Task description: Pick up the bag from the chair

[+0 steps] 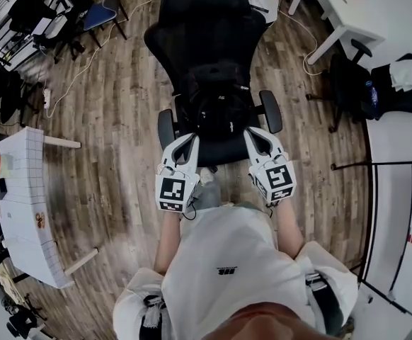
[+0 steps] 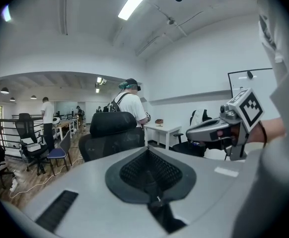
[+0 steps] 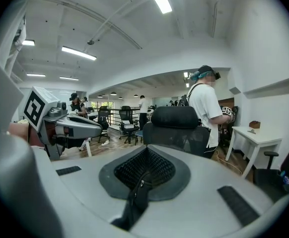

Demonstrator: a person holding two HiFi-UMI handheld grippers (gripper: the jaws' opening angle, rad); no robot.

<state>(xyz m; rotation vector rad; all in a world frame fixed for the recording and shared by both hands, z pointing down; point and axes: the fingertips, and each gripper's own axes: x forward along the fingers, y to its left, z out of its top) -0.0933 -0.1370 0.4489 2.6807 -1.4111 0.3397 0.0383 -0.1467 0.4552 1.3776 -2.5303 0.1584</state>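
Observation:
A black bag (image 1: 216, 103) sits on the seat of a black office chair (image 1: 200, 27), leaning against its backrest. My left gripper (image 1: 190, 140) and my right gripper (image 1: 252, 134) are side by side just in front of the seat's near edge, either side of the bag, not touching it. Both are shut with nothing in them. In the left gripper view the gripper (image 2: 147, 149) points at the chair's back (image 2: 112, 130), and the right gripper's body (image 2: 223, 128) shows beside it. The right gripper view shows its gripper (image 3: 147, 149) facing the chair (image 3: 177, 125). The bag is hidden in both gripper views.
A white table (image 1: 25, 211) stands at the left. At the far right are a white desk (image 1: 347, 13) and another black chair (image 1: 376, 91). Cables lie on the wooden floor (image 1: 114, 119). A person in a white shirt (image 3: 204, 108) stands behind the chair.

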